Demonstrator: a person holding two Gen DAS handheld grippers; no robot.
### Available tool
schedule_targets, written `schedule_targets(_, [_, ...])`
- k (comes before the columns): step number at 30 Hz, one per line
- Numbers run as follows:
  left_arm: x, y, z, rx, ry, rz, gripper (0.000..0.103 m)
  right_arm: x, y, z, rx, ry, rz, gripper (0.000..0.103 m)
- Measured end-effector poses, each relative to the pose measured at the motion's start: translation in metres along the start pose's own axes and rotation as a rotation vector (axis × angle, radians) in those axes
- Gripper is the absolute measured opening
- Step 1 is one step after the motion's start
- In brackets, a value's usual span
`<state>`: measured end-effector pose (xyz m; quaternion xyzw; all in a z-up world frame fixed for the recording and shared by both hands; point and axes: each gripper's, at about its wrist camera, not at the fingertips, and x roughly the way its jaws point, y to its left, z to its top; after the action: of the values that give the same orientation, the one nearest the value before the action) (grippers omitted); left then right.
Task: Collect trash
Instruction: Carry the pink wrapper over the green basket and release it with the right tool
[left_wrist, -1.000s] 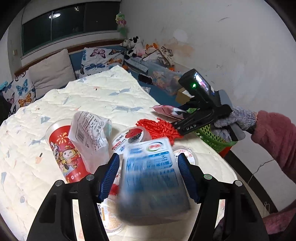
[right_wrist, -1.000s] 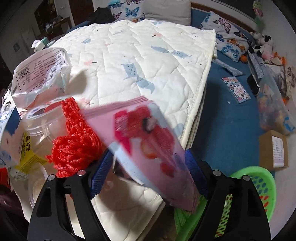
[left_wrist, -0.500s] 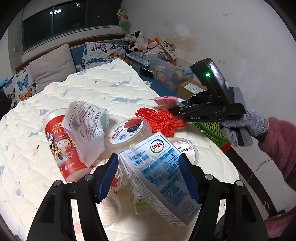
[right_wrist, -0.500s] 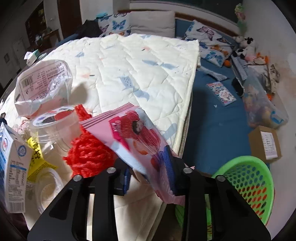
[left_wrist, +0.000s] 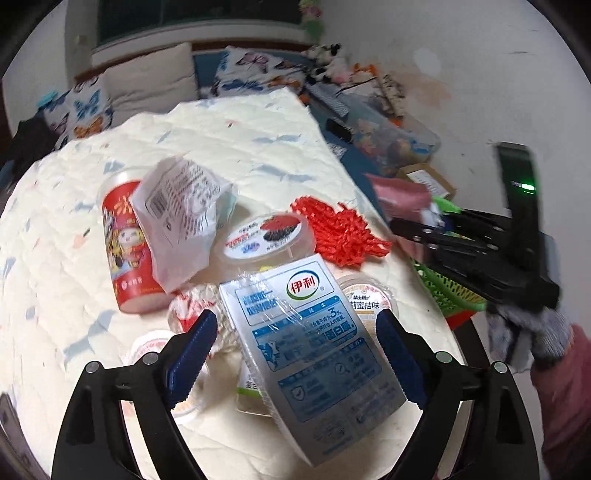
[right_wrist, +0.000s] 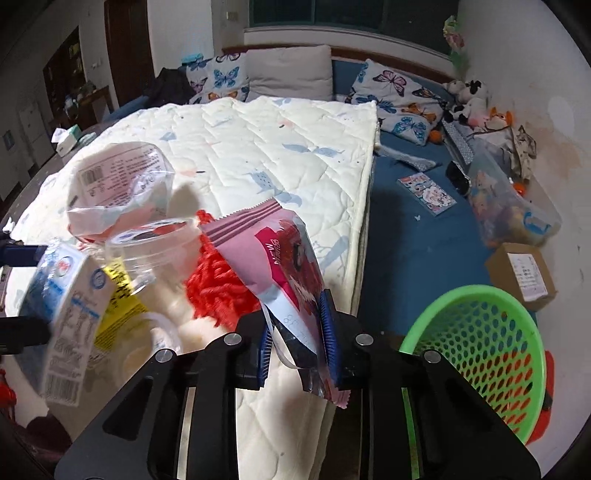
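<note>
My left gripper (left_wrist: 295, 343) has its fingers spread on both sides of a blue and white milk carton (left_wrist: 310, 343) that lies on the quilt; no contact shows. My right gripper (right_wrist: 297, 332) is shut on a pink snack wrapper (right_wrist: 280, 254) and holds it above the quilt's edge, left of the green basket (right_wrist: 476, 354). The wrapper (left_wrist: 402, 192) and right gripper (left_wrist: 439, 232) also show in the left wrist view. A red net (left_wrist: 340, 229), a clear lidded tub (left_wrist: 273, 236), a red cup (left_wrist: 127, 243) and a clear plastic bag (left_wrist: 181, 218) lie nearby.
The white quilt (right_wrist: 258, 147) covers a blue mattress (right_wrist: 406, 240). A cardboard box (right_wrist: 521, 277), a clear storage bin (right_wrist: 506, 199), plush toys and butterfly pillows line the wall side. Small pudding cups (left_wrist: 365, 299) lie by the carton.
My right gripper closed on the pink wrapper and lifted it off the quilt, toward the basket. My left gripper's fingers have spread wider around the carton.
</note>
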<state>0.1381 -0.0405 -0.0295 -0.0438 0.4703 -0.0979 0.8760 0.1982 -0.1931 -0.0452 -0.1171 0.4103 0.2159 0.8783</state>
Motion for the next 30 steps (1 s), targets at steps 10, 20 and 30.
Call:
schedule_targets(10, [0.01,-0.014,0.0,0.012,0.035,0.098,0.078,-0.035,-0.009,-0.024,0.042,-0.038,-0.039,0.025])
schedule_targets(20, [-0.017,-0.016,0.003,0.03,-0.024,0.055,0.072,-0.058,-0.051,-0.048,0.124,-0.027,-0.148,0.025])
schedule_targets(30, [-0.036,-0.037,0.018,0.069,-0.072,-0.023,0.072,-0.048,-0.106,-0.08,0.255,0.058,-0.264,0.028])
